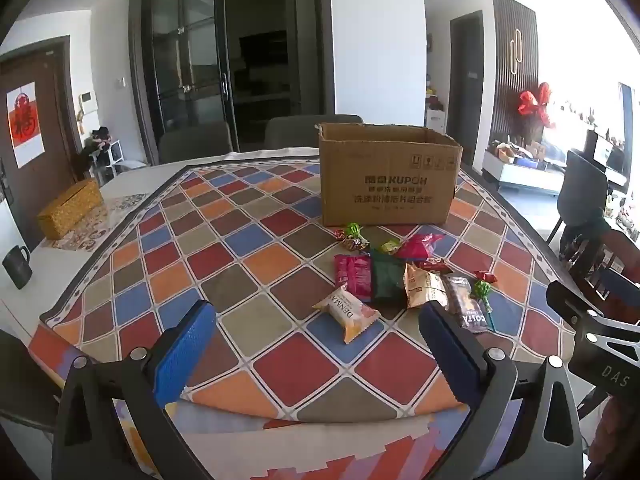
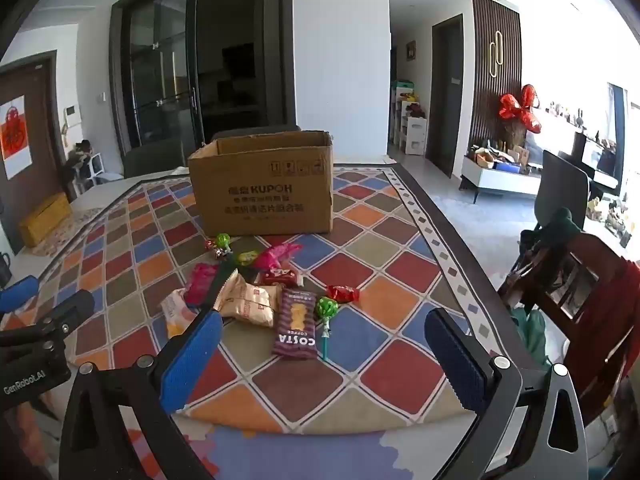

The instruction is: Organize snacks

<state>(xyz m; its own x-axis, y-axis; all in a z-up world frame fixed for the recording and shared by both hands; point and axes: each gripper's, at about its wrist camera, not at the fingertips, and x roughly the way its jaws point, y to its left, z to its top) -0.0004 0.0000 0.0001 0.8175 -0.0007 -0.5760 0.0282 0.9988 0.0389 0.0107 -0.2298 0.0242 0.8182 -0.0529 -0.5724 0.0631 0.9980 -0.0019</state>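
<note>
A table point(image 1: 100, 196) under a cloth of red, blue, orange and brown diamonds point(image 1: 248, 264) fills the foreground, with grey chair backs point(image 1: 196, 144) at its far edge. Behind them stand dark-framed glass sliding doors point(image 1: 188, 64) beside a white wall point(image 1: 376, 40). To the left is a brown door with a red paper decoration point(image 1: 25, 120). To the right, a dark doorway point(image 2: 446, 96) adjoins a slatted dark panel point(image 2: 496, 68) bearing a red bow point(image 2: 520, 110). Strong daylight floods the right side, over a pale floor point(image 2: 480, 216), a low white cabinet point(image 2: 500, 178), a dark chair point(image 2: 564, 188) and a wooden chair point(image 2: 580, 280).
</note>
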